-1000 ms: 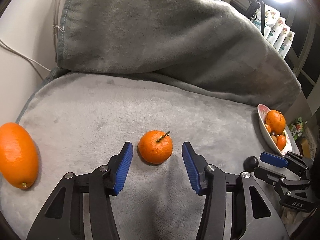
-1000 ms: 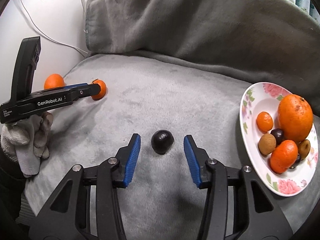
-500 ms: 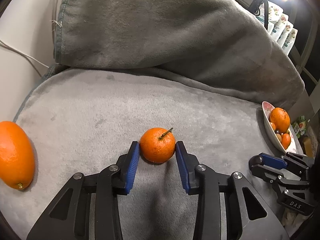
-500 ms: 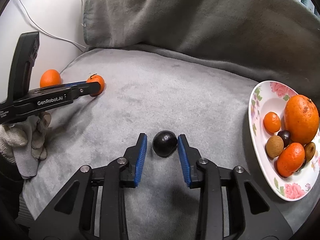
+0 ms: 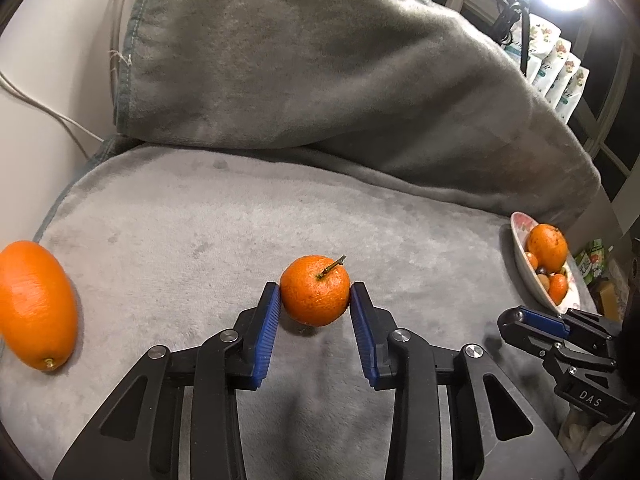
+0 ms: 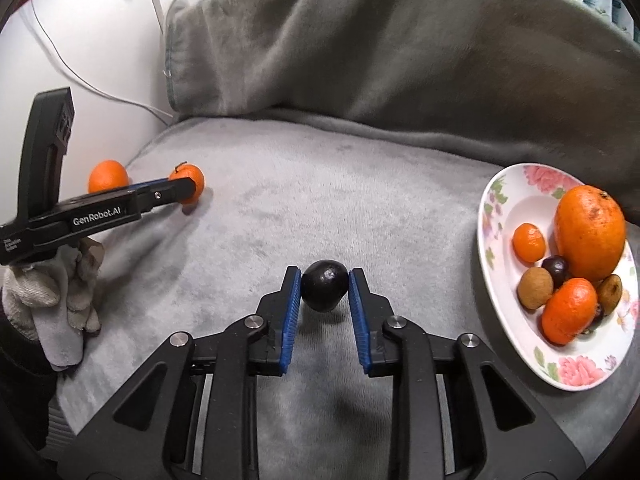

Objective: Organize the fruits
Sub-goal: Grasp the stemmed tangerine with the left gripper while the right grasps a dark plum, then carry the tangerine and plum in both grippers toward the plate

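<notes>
Left wrist view: I had the left gripper (image 5: pixel 315 300) clamped on the mandarin (image 5: pixel 315 296) mid-blanket (image 5: pixel 200 240), the right gripper (image 6: pixel 324 286) freshly closed on the dark plum (image 6: pixel 324 285) near the plate (image 6: pixel 516 320); lifting both straight up looked safest

Each wrist camera looks steeply down along its own gripper, close above the grey blanket (image 5: pixel 248 240); both views share the fruit plate (image 6: pixel 516 184).

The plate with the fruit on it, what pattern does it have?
White plate with pink flowers and green leaves around the rim, seen best from the right wrist.
</notes>
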`<action>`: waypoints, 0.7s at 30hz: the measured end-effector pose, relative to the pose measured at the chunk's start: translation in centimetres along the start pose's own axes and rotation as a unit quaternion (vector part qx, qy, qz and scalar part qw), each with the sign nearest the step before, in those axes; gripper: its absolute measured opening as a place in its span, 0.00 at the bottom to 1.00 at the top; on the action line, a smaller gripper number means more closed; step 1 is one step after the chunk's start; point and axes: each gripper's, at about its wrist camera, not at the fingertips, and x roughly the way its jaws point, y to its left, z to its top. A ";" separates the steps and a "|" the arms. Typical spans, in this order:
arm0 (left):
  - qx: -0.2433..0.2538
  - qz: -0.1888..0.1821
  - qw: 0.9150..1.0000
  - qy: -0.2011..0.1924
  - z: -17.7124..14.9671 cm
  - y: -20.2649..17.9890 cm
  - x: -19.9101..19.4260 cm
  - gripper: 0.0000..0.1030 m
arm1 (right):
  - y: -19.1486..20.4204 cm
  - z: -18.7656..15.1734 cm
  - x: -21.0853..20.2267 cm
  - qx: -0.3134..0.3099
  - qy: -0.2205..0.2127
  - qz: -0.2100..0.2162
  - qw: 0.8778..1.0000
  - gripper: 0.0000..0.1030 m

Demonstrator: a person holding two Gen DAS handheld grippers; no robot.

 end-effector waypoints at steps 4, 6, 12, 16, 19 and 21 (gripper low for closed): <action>0.005 -0.010 1.000 -0.010 0.2 -0.8 -1.1 0.33 | -0.4 -0.3 -2.2 0.007 -0.021 0.003 1.000 0.25; 0.010 -0.016 1.000 -0.015 0.4 -1.5 -1.5 0.33 | -0.6 -0.5 -3.3 0.009 -0.030 0.000 1.000 0.25; 0.025 -0.038 0.999 -0.026 0.8 -3.8 -2.3 0.33 | -1.8 -1.4 -7.0 0.022 -0.062 -0.015 0.998 0.25; 0.038 -0.052 0.997 -0.029 1.1 -5.7 -2.4 0.33 | -3.0 -2.1 -8.9 0.029 -0.078 -0.032 0.996 0.25; 0.049 -0.063 0.996 -0.032 1.2 -7.3 -2.5 0.33 | -4.1 -2.6 -10.3 0.039 -0.088 -0.040 0.995 0.25; 0.055 -0.072 0.995 -0.033 1.4 -8.1 -2.4 0.33 | -4.8 -2.9 -11.0 0.045 -0.094 -0.045 0.993 0.25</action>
